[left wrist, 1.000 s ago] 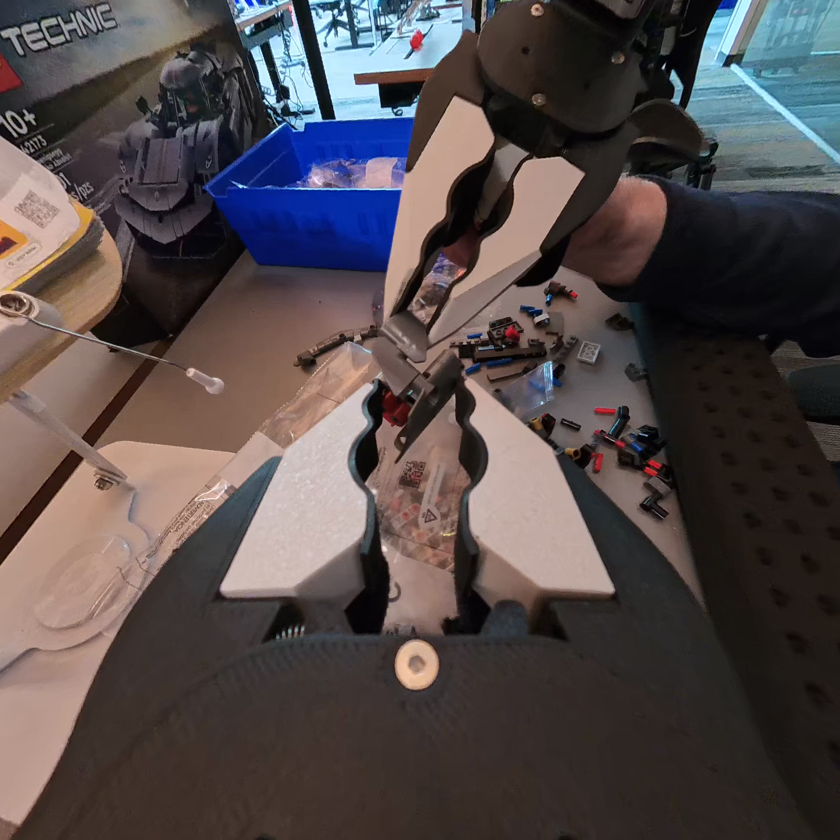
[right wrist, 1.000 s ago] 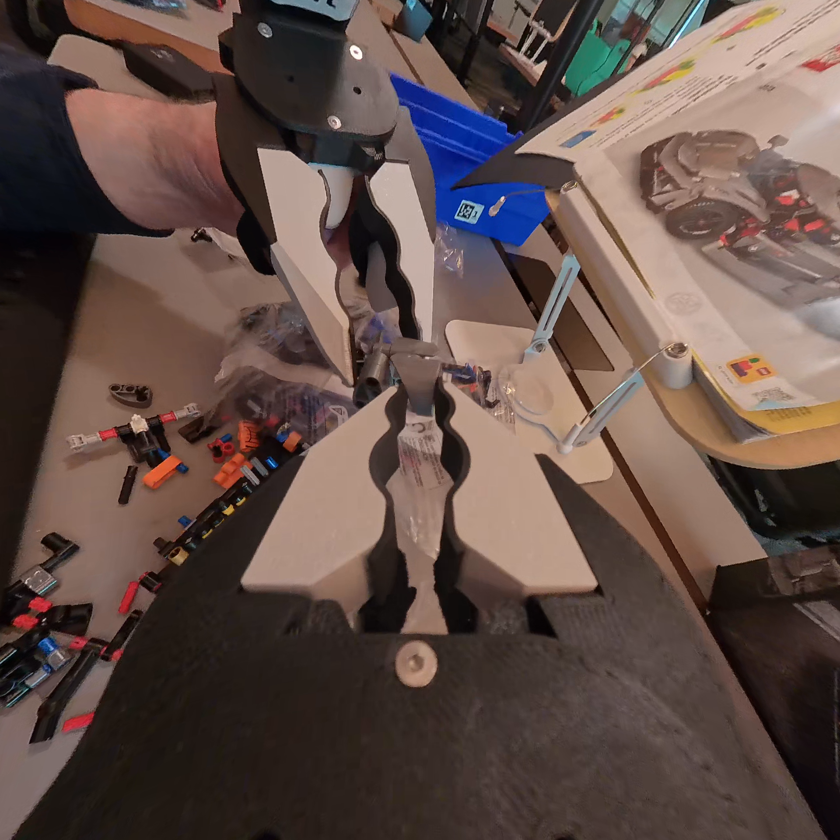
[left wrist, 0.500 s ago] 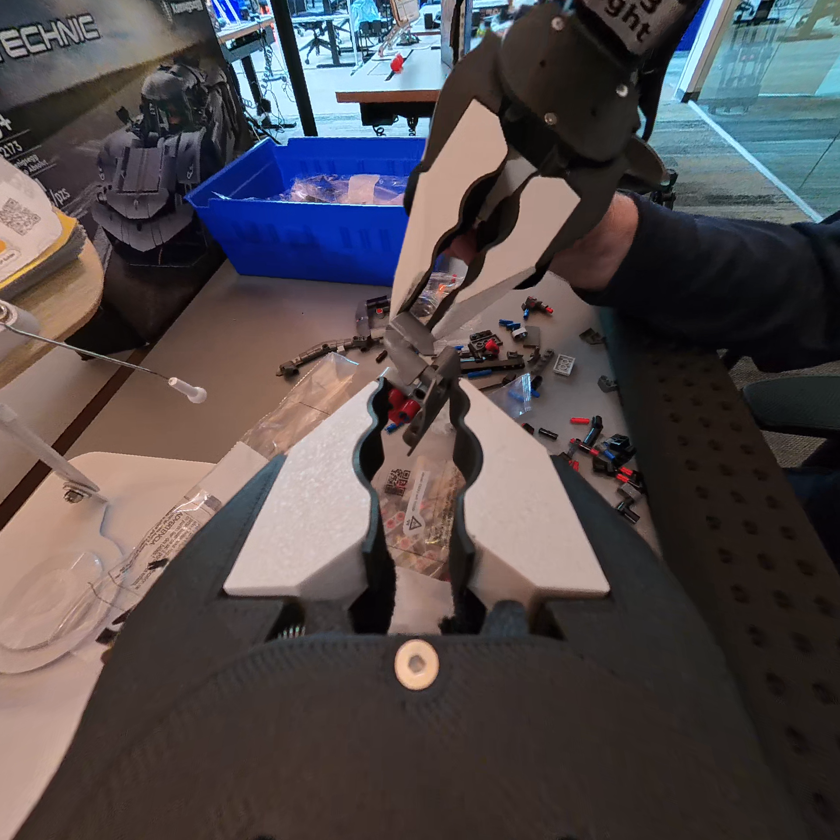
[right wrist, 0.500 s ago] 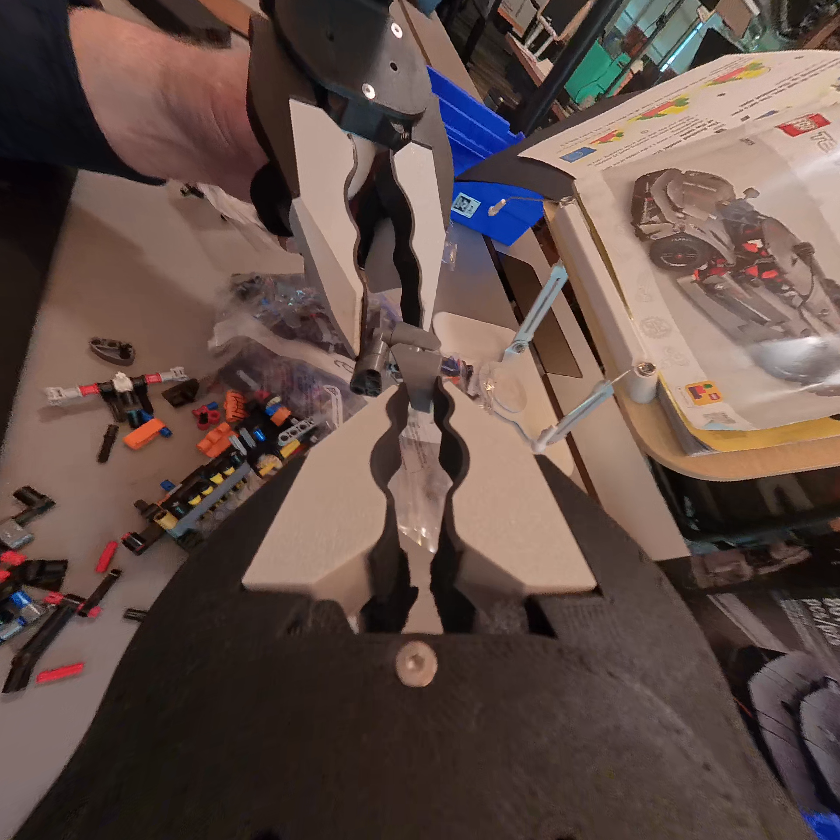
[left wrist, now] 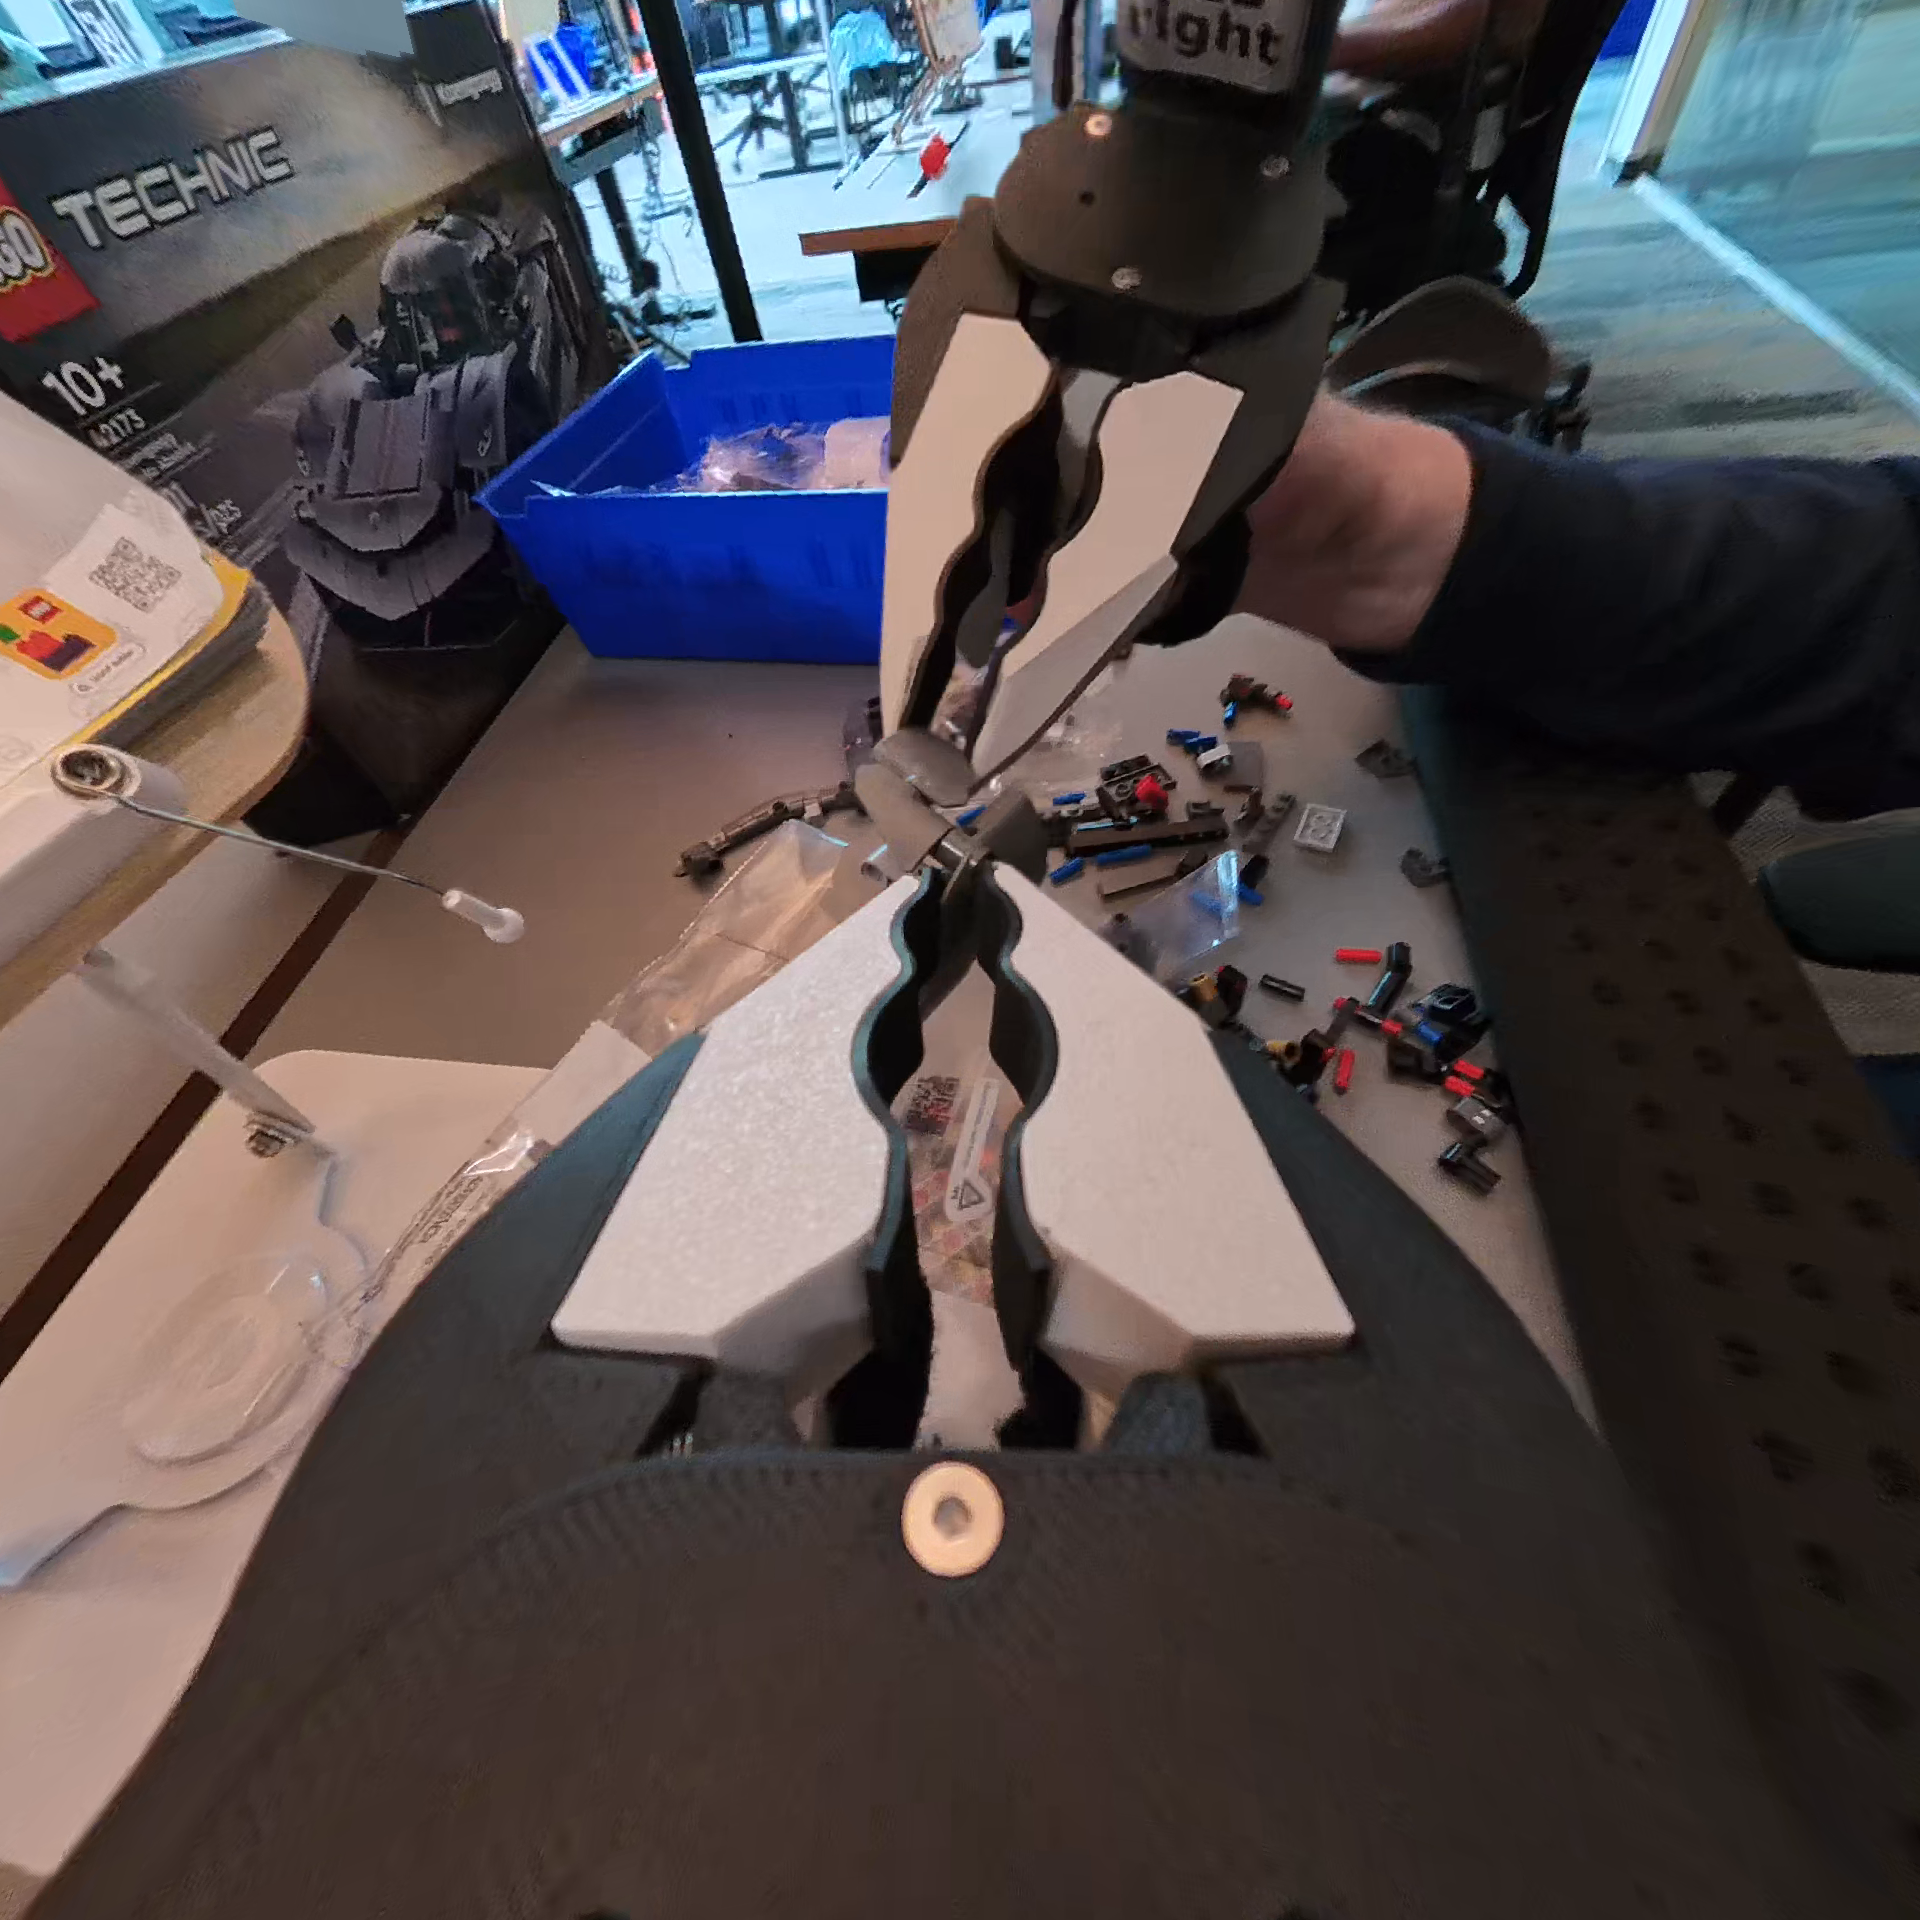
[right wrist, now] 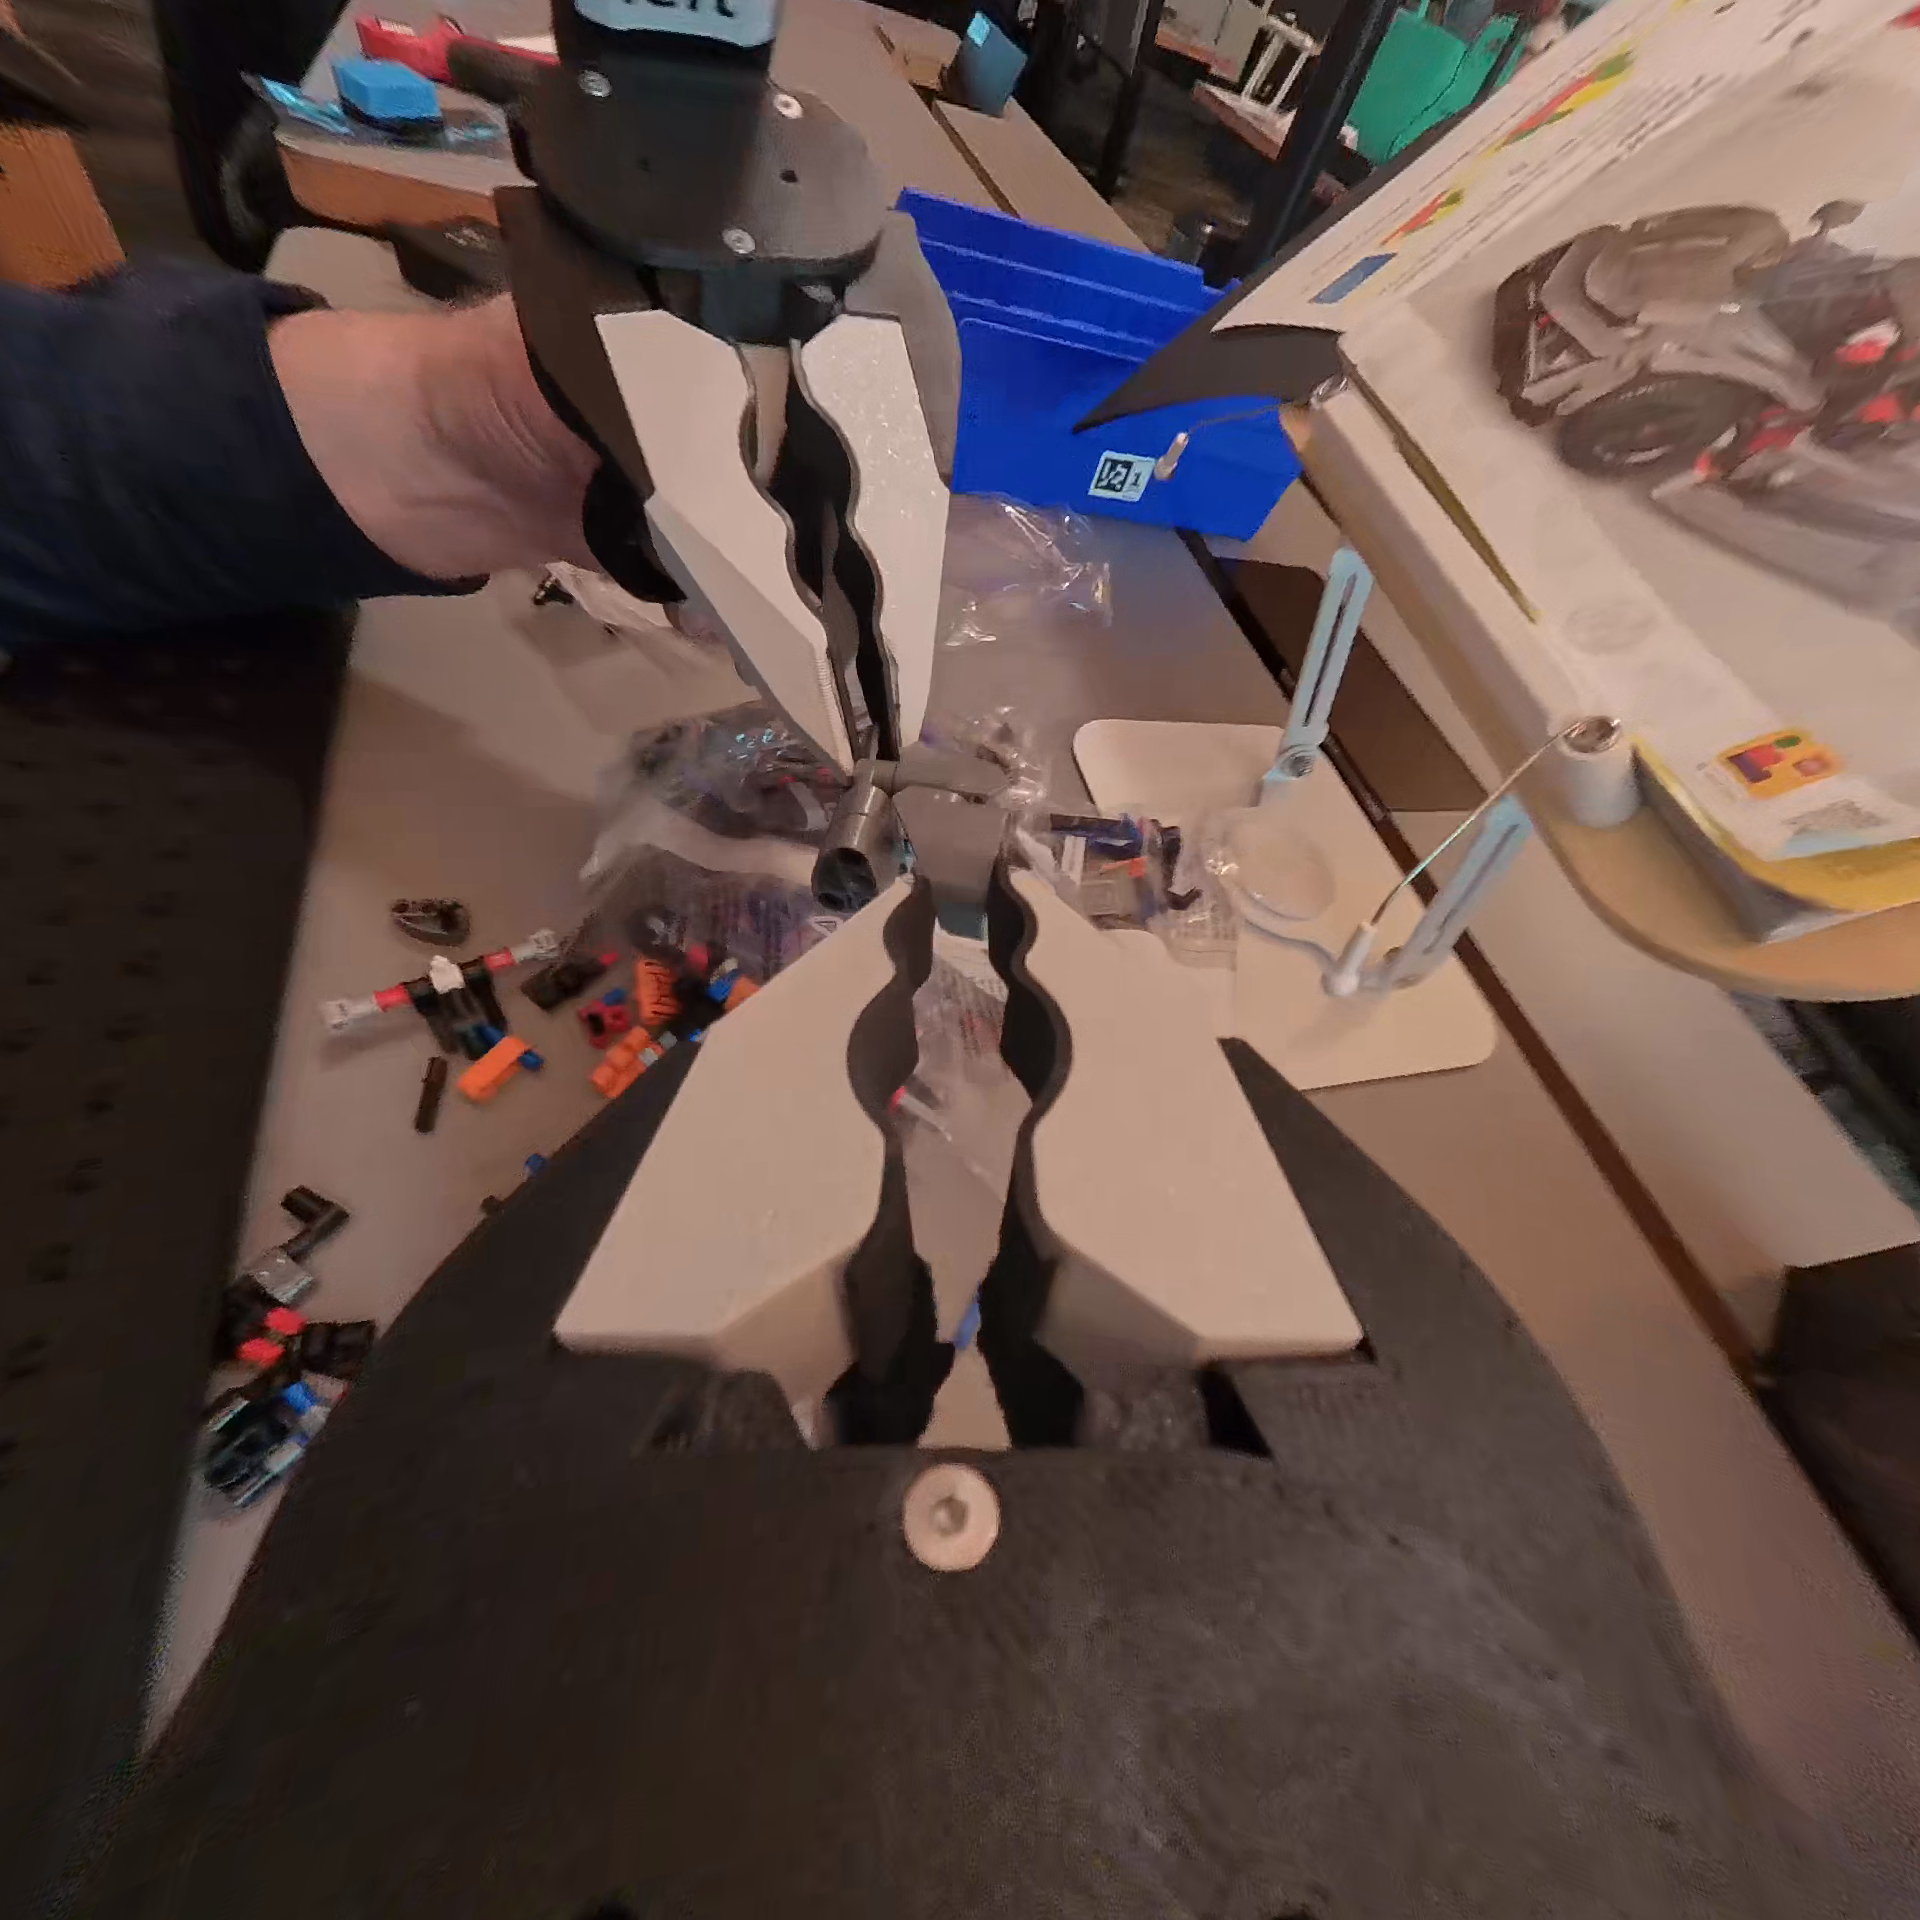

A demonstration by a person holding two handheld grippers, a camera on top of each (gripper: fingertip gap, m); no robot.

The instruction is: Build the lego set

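Risk noted first, left wrist view. Your left gripper [left wrist: 951, 883] was pinched narrow on the near end of the grey sub-assembly [left wrist: 925, 805]. Your right gripper [left wrist: 940, 740] came down from above and was clamped on its far end. The part hung in the air, nearer to you than the blue bin [left wrist: 707, 561] and above a clear parts bag [left wrist: 956, 1143]. Both grips looked shallow, on the tips only. If you twisted or pulled unevenly, I judged the joint could pop apart. A dropped piece would land among the loose pieces [left wrist: 1382, 1029] right of the bin, or in the bag, where it would be hard to find.

Writing here: the set's box [left wrist: 260, 312] left of the bin carried a brand logo, a product-line name and an age mark. The right gripper had a side label. The bag had a printed code and a warning sticker. None is transcribed.

Right wrist view. Your right gripper [right wrist: 951, 894] was closed on the grey sub-assembly [right wrist: 945, 831]. Your left gripper [right wrist: 868, 753] was nipped on a thin cross-shaped stub. A dark tube connector [right wrist: 852, 868] hung at the side with neither gripper on it. I judged it the likeliest bit to fall off if jolted.

Writing here: the bin [right wrist: 1039, 416] bore a small square code tag [right wrist: 1122, 476]. The instruction booklet [right wrist: 1662, 364], right of the bin, showed a car picture and logo marks.
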